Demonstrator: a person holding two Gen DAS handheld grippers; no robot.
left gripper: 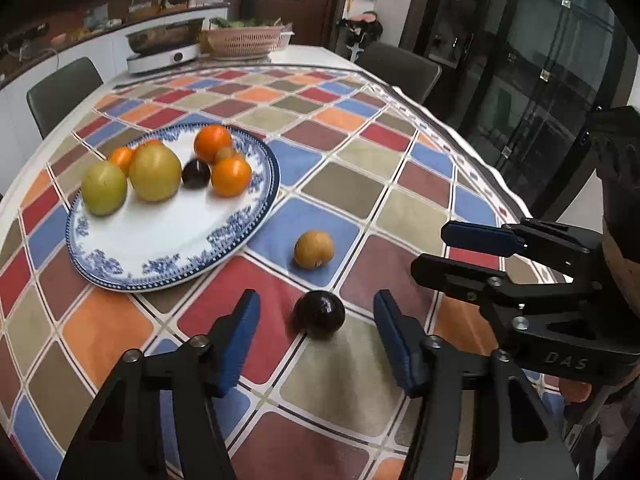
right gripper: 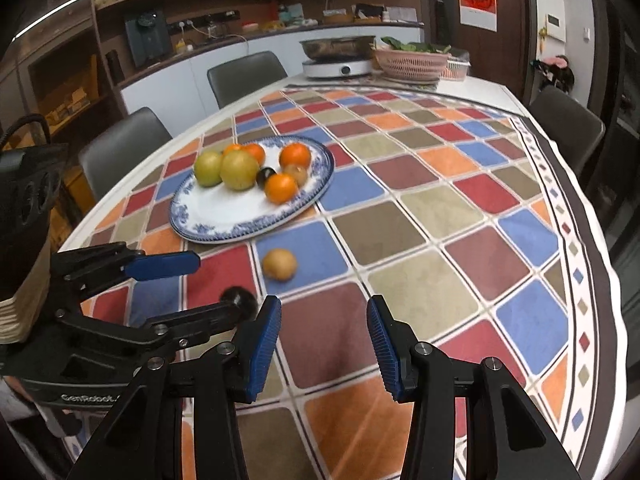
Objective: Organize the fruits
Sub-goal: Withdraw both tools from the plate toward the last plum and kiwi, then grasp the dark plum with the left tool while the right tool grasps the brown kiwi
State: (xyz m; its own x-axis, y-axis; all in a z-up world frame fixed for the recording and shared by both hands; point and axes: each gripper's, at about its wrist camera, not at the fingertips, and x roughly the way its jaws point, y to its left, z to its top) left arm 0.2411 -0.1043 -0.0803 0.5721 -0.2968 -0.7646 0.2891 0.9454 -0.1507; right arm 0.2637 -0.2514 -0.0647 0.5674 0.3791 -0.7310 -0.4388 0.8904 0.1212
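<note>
- Left wrist view: left gripper tilts down at the checked tablecloth, jaws apart and gripping nothing; a dark plum lies between the fingertips, untouched, a brown fruit just beyond.
- Right wrist view: right gripper angles down, partly open, empty; the fruit plate lies ahead-left.

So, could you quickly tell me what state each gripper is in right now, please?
Left gripper: open, its pads either side of the dark plum, not touching it.
Right gripper: open, nothing between its fingers.
</note>
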